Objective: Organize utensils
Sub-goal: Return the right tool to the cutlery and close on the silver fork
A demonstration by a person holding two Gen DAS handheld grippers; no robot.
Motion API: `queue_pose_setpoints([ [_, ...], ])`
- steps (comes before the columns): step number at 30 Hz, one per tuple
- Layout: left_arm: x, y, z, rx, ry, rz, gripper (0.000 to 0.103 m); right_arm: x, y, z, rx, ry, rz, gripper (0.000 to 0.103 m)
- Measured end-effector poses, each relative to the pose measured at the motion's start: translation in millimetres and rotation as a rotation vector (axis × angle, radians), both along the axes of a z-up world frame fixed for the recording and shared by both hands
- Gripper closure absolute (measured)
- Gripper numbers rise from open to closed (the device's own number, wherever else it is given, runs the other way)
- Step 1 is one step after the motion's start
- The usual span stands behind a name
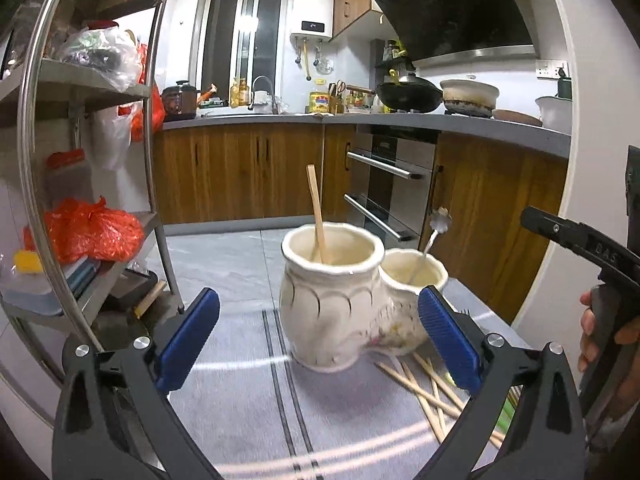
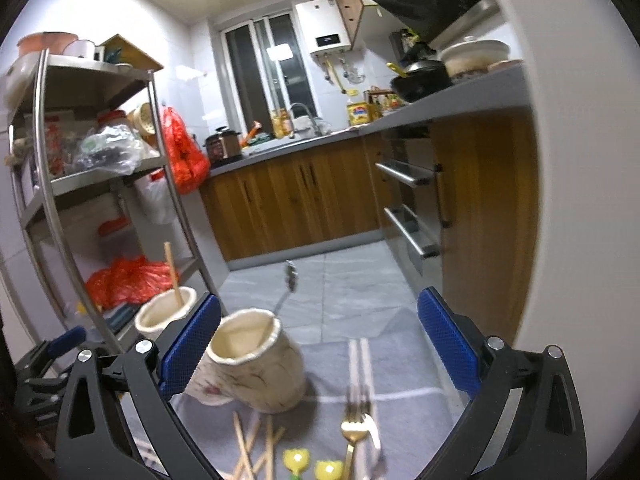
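Facing right claw point(image 2: 318, 344): gold fork point(image 2: 354, 426)

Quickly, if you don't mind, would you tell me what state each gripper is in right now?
Left gripper: open, holding nothing; the cream ceramic double holder stands beyond it.
Right gripper: open, holding nothing.

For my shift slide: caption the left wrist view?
Open left gripper faces two joined holders, chopstick in one, spoon in the other.

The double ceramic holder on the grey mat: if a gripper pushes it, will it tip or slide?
The double ceramic holder looks thick-walled and wide-based, so probably heavy; it would likely slide rather than tip. The glaze may be slippery and chip-prone.
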State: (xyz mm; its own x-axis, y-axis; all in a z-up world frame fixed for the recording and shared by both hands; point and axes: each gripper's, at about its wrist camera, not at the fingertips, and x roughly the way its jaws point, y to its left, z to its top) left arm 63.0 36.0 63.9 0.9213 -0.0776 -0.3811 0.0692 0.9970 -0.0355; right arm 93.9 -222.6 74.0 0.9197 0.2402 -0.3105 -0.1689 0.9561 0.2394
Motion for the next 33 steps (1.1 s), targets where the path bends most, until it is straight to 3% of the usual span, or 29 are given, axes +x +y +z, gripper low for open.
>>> queue_pose_setpoints([
  [8,-25,-6,-27,0.001,0.047,-0.009,0.005,-8,-21,-39,-0.030,0.129,-0.069,0.005],
  [16,-25,-20,-48,0.058,0.105,-0.027,0.005,-9,-13,-66,-0.104,0.246,-0.086,0.005],
  [22,-26,-11,-50,0.010,0.109,-0.019,0.005,-5,-7,-72,-0.170,0.293,-0.065,0.010],
  [26,-24,-11,-51,0.007,0.120,-0.018,0.005,-1,-2,-77,-0.201,0.339,-0.036,0.040],
  [33,-18,-23,-54,0.055,0.147,-0.034,0.005,6,6,-86,-0.211,0.410,0.064,0.071],
])
